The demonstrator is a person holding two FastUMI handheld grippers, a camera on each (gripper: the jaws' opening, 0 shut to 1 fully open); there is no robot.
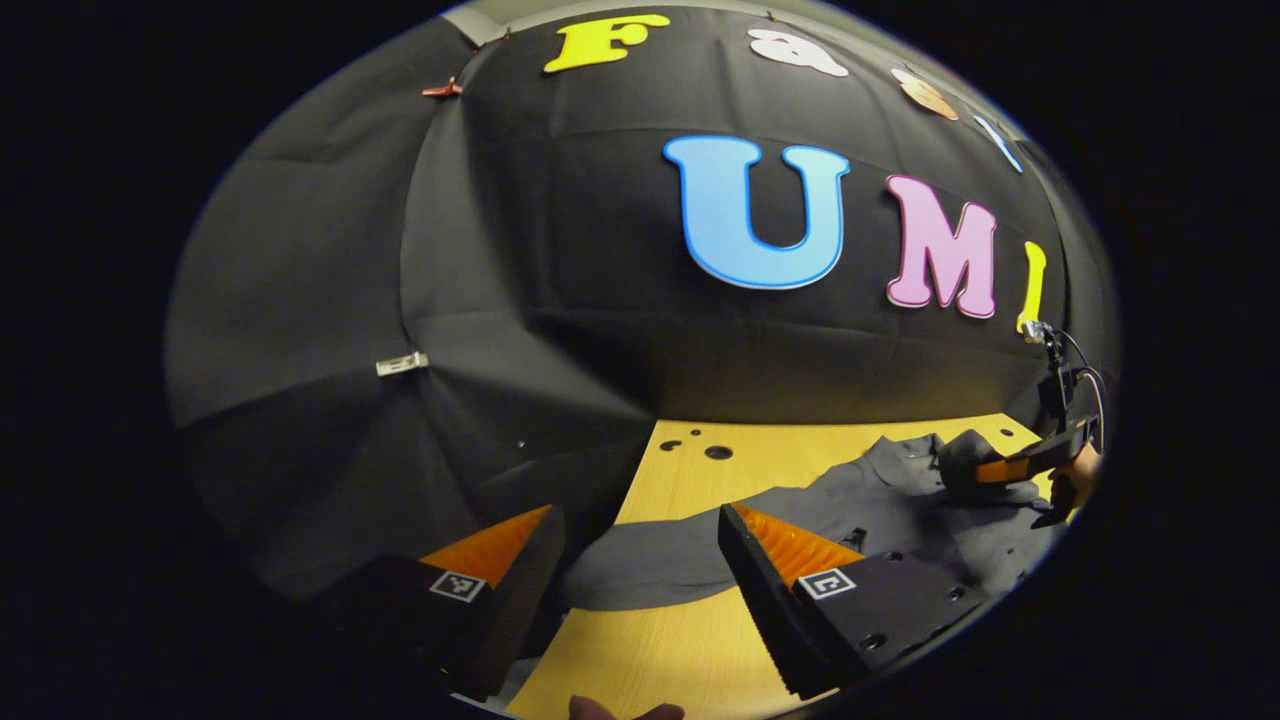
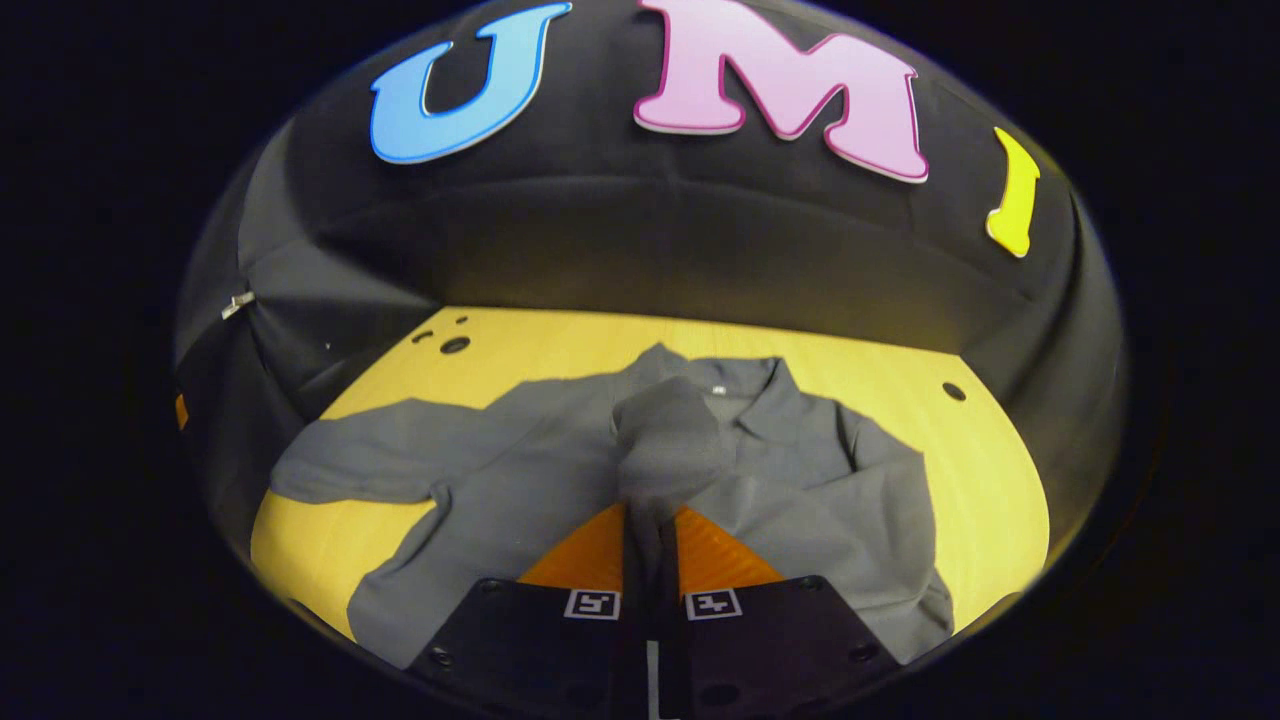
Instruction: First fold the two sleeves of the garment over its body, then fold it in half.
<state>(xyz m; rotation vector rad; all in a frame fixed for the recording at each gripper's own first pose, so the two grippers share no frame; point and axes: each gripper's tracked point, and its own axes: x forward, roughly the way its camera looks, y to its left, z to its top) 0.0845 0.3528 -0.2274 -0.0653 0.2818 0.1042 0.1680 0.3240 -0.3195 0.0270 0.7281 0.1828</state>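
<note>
While the right gripper (image 2: 650, 530) pinches the grey garment's (image 2: 800, 470) sleeve (image 2: 665, 440), left gripper (image 1: 640, 560) jaws wide, empty, neck label unreadable.

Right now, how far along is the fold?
Nothing finished yet. In hand: the right gripper is shut on one sleeve, lifted over the shirt body. Left: the other sleeve lies spread on the table; the left gripper is open above it. The half fold comes after.
</note>
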